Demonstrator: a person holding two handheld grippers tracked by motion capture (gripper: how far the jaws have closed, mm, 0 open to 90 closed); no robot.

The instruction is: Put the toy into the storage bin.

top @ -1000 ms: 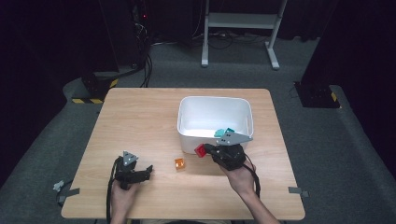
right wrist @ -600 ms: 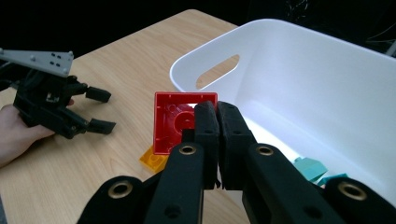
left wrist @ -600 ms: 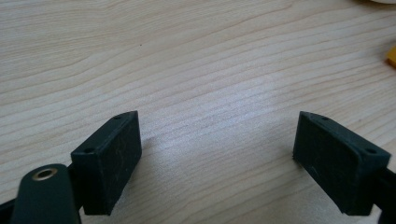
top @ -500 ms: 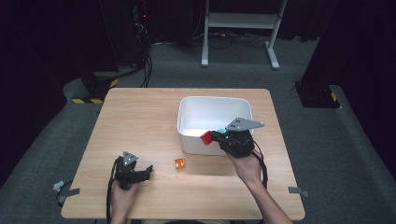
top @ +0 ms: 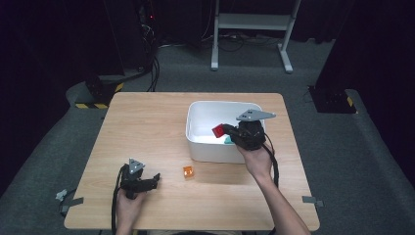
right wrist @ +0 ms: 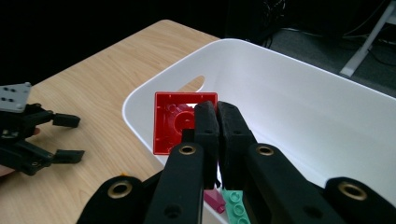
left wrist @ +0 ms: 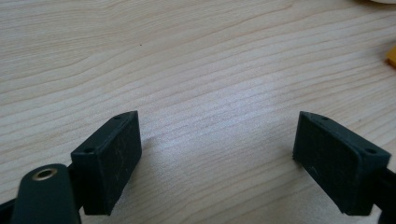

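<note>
My right gripper (top: 229,132) hangs over the near part of the white bin (top: 195,115), shut on one wall of a hollow red brick (top: 219,130). In the right gripper view the two pads pinch the red brick (right wrist: 180,123) at its right side, above the bin's (right wrist: 289,88) inside. At the table's near left my left gripper (top: 153,179) rests open, pointing right. The left gripper view has its jaws wide apart over bare wood, around my left gripper (left wrist: 217,140) point. A small orange brick (top: 188,171) lies on the table between the two hands.
A green brick (right wrist: 238,209) and a magenta piece (right wrist: 215,199) lie on the bin's floor under my right jaws. The orange brick's corner (left wrist: 391,56) peeks in at the left gripper view's right edge. Bare wood spreads left of the bin; dark floor surrounds the table.
My right gripper has risen and moved away from the person with the red brick, from the bin's near rim to above its inside. The left gripper has stayed put.
</note>
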